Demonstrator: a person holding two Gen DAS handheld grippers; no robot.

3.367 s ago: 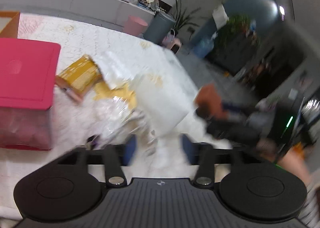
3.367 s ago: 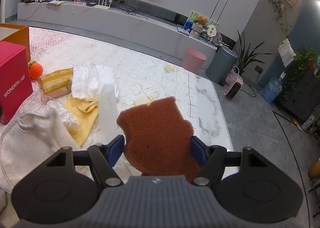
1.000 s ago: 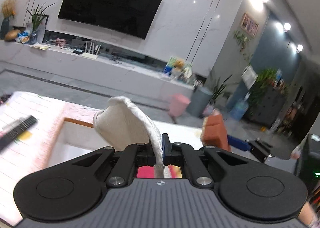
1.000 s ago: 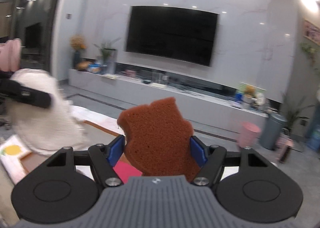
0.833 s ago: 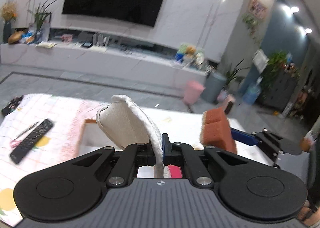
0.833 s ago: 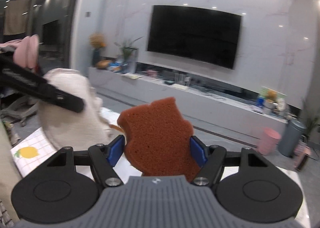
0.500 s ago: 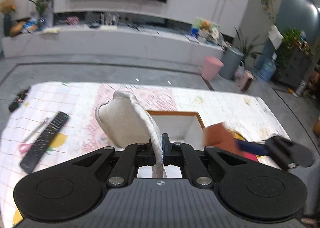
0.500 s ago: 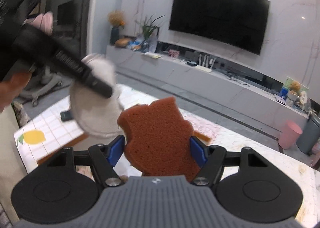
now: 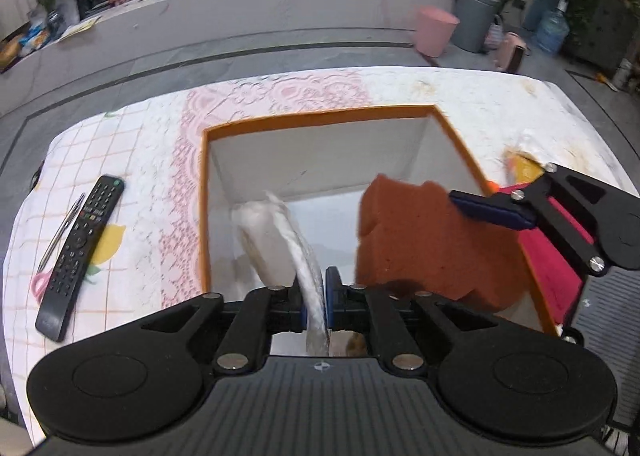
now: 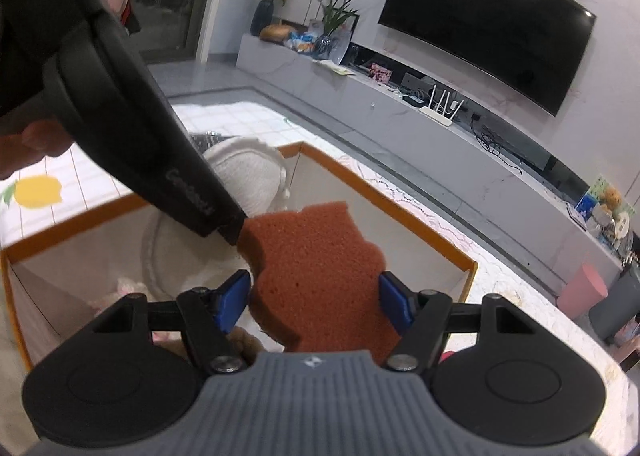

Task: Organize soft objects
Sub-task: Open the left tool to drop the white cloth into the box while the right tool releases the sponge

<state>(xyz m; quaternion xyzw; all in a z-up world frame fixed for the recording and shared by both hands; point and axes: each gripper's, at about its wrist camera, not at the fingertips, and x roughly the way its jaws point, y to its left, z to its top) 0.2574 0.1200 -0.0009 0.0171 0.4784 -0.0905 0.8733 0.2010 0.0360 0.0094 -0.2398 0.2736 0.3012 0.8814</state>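
Scene: Both handheld grippers now hang over the open orange-rimmed white box (image 9: 456, 144), which stands near the middle of the table under its patterned white tablecloth (image 9: 152, 160); a second ago they were raised and facing the television wall.

Left gripper (image 9: 319, 296): fingers clenched on the edge of a round, cream-white quilted fabric pad (image 9: 276, 240), which droops down inside the box by its left wall.

Right gripper (image 10: 315, 298): blue pads pressed against both sides of a rust-orange, notched foam sponge (image 10: 316, 256), held upright above the box's right half.

What changed: over the last second both loads have swung from mid-air to directly above the opening, and the fabric pad has dipped below the rim.

Meaning: carrying looks finished; letting go is likely all that remains for these two items.

Inside the box: something pale pink lies at the bottom, too blurred to name.

Bystanders: a black remote control (image 9: 80, 256) lies near the table's left edge, well apart from the box.
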